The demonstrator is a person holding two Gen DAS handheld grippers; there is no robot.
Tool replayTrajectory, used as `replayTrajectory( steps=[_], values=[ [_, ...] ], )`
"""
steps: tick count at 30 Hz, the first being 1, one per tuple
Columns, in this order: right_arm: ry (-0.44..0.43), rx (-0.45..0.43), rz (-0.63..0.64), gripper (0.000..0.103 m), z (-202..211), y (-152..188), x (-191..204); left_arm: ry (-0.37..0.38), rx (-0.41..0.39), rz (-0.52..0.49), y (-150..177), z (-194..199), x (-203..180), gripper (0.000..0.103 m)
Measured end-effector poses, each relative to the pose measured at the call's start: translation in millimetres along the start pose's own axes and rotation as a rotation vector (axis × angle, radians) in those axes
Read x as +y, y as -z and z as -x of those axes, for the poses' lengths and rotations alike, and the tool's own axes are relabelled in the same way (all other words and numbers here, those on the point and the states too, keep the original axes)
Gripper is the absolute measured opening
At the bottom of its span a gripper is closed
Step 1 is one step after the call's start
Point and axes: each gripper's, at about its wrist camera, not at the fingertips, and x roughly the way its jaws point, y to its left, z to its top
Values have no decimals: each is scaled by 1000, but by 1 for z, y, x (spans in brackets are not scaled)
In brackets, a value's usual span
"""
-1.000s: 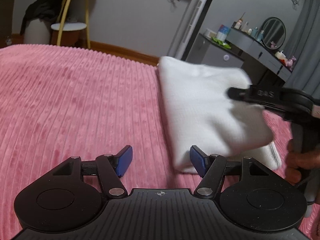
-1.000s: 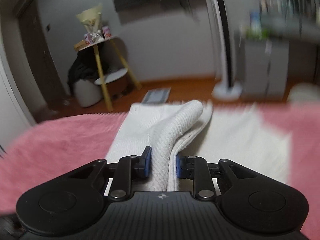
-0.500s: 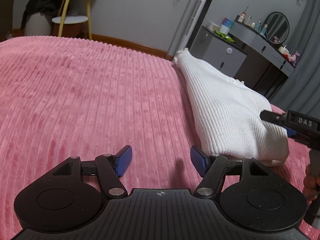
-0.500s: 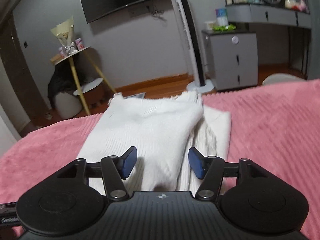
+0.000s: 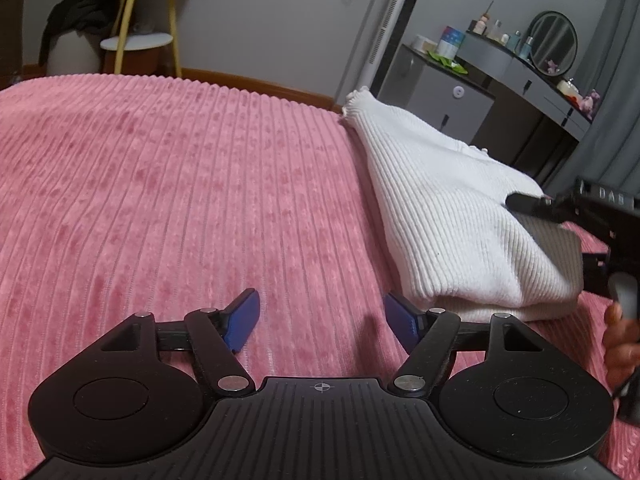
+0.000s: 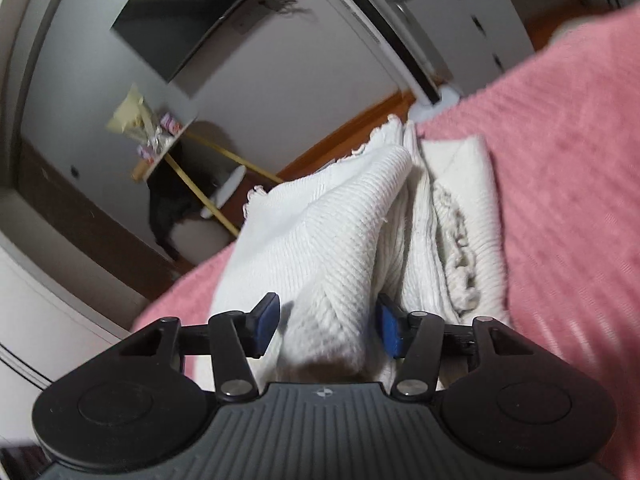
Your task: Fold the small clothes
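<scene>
While right gripper (image 6: 326,326) jaws close round folded white sweater (image 6: 332,240), left gripper (image 5: 320,320) opens w/ nothing between.

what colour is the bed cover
Pink bed cover with a ribbed stripe texture; clearest in the left wrist view.

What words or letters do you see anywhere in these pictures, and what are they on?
"DAS", as far as it can be made out: pale letters on the black right gripper, at the edge of the left wrist view.
Bottles and box on the dresser: labels too small to read.
Items on the side table: blurred, unreadable.
</scene>
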Motion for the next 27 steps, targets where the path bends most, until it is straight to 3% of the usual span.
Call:
replayTrajectory(
  steps=[2, 8, 13, 16, 19, 23, 27],
  values=[
    [58, -3, 44, 27, 0, -4, 9, 1, -1, 0, 0, 0, 0, 75],
    [309, -181, 538, 22, 17, 15, 75, 10, -2, 25, -1, 0, 4, 75],
    [462, -249, 696, 22, 19, 24, 86, 11, -2, 29, -1, 0, 4, 75],
    [509, -231, 700, 23, 14, 28, 74, 10, -2, 26, -1, 0, 4, 75],
    [531, -174, 685, 29, 0, 31, 59, 8, -1, 25, -1, -1, 4, 76],
    [525, -235, 646, 56, 19, 32, 59, 10, 2, 37, -2, -1, 5, 76],
    [424, -317, 551, 56, 54, 38, 60, 14, 0, 52, -2, -1, 6, 77]
  ],
)
